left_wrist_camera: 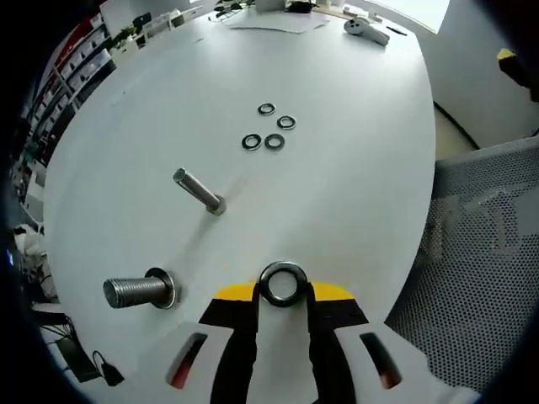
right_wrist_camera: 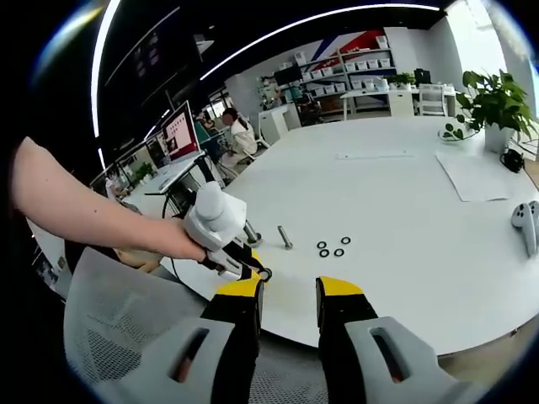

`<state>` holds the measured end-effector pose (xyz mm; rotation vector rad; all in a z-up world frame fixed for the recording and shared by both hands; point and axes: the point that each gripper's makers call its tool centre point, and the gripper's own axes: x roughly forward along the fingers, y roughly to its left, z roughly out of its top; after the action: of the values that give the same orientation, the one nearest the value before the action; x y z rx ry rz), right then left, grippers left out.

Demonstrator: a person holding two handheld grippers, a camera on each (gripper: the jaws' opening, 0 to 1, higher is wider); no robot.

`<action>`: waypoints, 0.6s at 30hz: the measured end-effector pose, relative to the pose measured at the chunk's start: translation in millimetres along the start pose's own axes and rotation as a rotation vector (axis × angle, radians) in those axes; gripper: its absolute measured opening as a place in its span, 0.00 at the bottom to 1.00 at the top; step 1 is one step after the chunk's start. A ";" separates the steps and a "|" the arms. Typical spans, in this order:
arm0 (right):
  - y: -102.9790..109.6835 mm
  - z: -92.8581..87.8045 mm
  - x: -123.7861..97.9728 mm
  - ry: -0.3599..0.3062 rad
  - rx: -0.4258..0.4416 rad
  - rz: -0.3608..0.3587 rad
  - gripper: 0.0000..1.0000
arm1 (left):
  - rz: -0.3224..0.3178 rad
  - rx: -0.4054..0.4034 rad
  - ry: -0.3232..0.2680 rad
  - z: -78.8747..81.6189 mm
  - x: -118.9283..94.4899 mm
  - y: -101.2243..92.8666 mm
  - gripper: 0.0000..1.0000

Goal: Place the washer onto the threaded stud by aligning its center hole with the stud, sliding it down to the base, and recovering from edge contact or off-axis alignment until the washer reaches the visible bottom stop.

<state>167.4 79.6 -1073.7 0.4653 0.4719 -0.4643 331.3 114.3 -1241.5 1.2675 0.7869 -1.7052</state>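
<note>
Gripping the washer point(left_wrist_camera: 282, 284) edge-on, hole facing camera, the left tool point(left_wrist_camera: 283, 296) nears the upright stud point(left_wrist_camera: 140, 290).

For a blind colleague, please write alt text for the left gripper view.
The left gripper holds a washer above a white table. Ahead stand a thin stud and a thick stud, with four loose washers beyond.

The left claw point(left_wrist_camera: 283, 295) pinches a washer point(left_wrist_camera: 282, 284) above the white counter point(left_wrist_camera: 354, 185); two threaded studs point(left_wrist_camera: 139, 290) and four loose washers point(left_wrist_camera: 268, 126) lie ahead.
</note>
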 end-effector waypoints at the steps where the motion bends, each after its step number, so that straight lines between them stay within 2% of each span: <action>1: 0.2 0.3 -0.2 -0.001 0.001 0.001 0.28 | 0.003 -0.005 0.008 -7.1 -5.1 -0.6 0.20; 3: 0.8 0.2 -0.4 0.001 -0.004 0.003 0.28 | 0.005 -0.028 0.026 -20.8 -9.1 4.9 0.20; 10: 0.6 -1.0 1.1 0.002 -0.006 0.007 0.28 | 0.015 -0.066 0.059 -47.1 -21.4 11.7 0.20; 15: 1.1 -1.8 2.5 0.003 -0.010 0.014 0.28 | 0.019 -0.072 0.059 -53.2 -16.3 18.6 0.20; 18: 2.4 -0.8 1.1 0.002 -0.011 0.016 0.28 | 0.023 -0.081 0.062 -49.3 -15.2 18.5 0.21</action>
<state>169.3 81.6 -1074.2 0.4585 0.4727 -0.4457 370.8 152.4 -1241.1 1.2746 0.8656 -1.6065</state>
